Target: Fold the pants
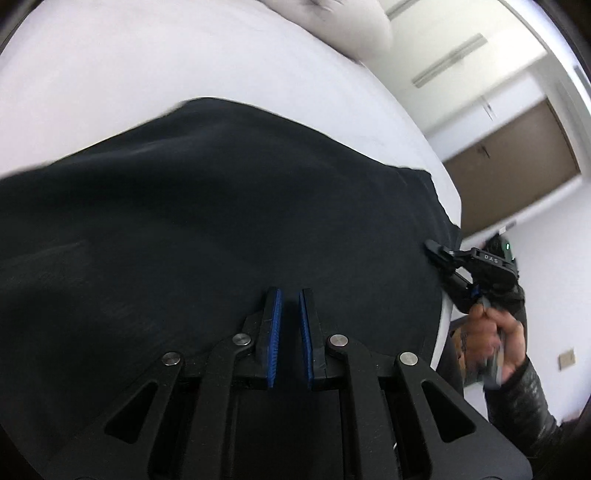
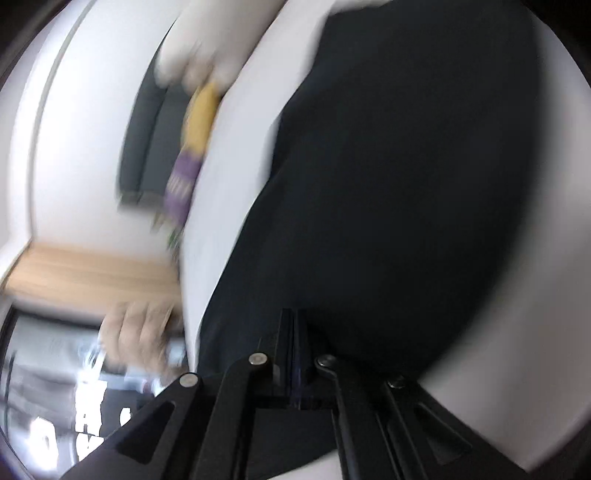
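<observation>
The dark pants (image 1: 221, 221) lie spread over the white bed (image 1: 92, 92), covering most of its near half, with one edge running close to the bed's right side.

Left to right: the left hand-held gripper (image 1: 290, 295) hovers over the near middle of the cloth, its blue pads a narrow slit apart with no fabric seen between them, so it is barely parted and grasps nothing. At the right edge, the right hand-held gripper (image 1: 434, 246) has its tip at the pants' border; from its own blurred view its jaws look pressed together (image 2: 293, 321), but whether cloth is pinched there I cannot tell.

Risks, as I judge them: if the right jaws clamped on air or on only the top layer, lifting would drag one layer and leave the fold crooked. The left one sits mid-cloth, not at an edge, so a pinch there could bunch the fabric. The right edge lies near the bed's side, and a pull that way could slide the pants off.

Count: one pair of pants, one bed, two hand-held grippers, one pale pillow (image 1: 351, 22) at the far end.
</observation>
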### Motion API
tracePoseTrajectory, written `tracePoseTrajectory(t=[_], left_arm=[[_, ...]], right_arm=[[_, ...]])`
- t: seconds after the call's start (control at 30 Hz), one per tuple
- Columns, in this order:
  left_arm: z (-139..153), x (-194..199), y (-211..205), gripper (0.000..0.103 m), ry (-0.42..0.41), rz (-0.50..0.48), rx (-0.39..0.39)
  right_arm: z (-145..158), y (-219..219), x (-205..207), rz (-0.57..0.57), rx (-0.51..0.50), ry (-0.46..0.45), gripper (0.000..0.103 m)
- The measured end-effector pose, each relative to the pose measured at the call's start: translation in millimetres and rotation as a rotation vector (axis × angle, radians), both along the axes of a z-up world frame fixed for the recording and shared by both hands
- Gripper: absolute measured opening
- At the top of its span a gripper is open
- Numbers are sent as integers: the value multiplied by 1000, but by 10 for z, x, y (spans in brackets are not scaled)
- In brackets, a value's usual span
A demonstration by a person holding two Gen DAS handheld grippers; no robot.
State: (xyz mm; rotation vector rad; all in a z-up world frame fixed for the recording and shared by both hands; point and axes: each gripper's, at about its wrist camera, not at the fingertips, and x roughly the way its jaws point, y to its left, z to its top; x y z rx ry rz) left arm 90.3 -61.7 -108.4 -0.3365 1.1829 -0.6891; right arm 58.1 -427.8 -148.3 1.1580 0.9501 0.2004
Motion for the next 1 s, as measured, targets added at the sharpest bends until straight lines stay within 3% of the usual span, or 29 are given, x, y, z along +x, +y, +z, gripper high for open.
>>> tracePoseTrajectory(t=[0.07, 0.17, 0.2, 0.27, 0.33, 0.43, 0.5, 0.6, 0.63, 0.7, 0.8, 0.83, 0.9, 1.0], left_arm=[[4, -108, 181, 10, -12, 23, 5], [46, -306, 534, 10, -19, 97, -4], [63, -364, 615, 10, -22, 126, 10], [216, -432, 660, 10, -51, 165, 74], [382, -350, 573, 10, -77, 152, 35], [491, -17, 95, 10, -82, 62, -56], [484, 177, -290, 10, -83, -18, -104], [348, 462, -755, 10, -59, -81, -95], [294, 542, -808, 10, -46, -80, -75], [94, 637, -824, 10, -33, -66, 47], [-110, 688, -484, 10, 7, -40, -56], [-142, 693, -361, 8, 15, -30, -73], [-138, 672, -136, 7, 10, -18, -79], [-94, 719, 94, 7, -16, -9, -48]], right_arm=[[-49, -361, -11, -123, -16, 0, 0], [224, -869, -213, -294, -179, 18, 0], [298, -965, -309, -360, -171, 22, 9], [447, -968, -412, -389, -137, -35, 12], [554, -664, -285, -269, -56, -132, 12], [540, 255, 140, 11, 86, -185, 12], [433, 980, 477, 168, 119, -169, 12], [184, 1548, 904, 266, 144, -85, 12], [30, 1545, 1017, 248, 138, -22, 0], [27, 1482, 1276, 208, 177, 8, 0], [79, 1029, 1287, 132, 48, -9, 0], [25, 799, 1321, 78, 70, -4, 0], [-137, 453, 1184, -7, 104, 1, 0], [-23, -161, 1128, -141, -2, 6, 0]])
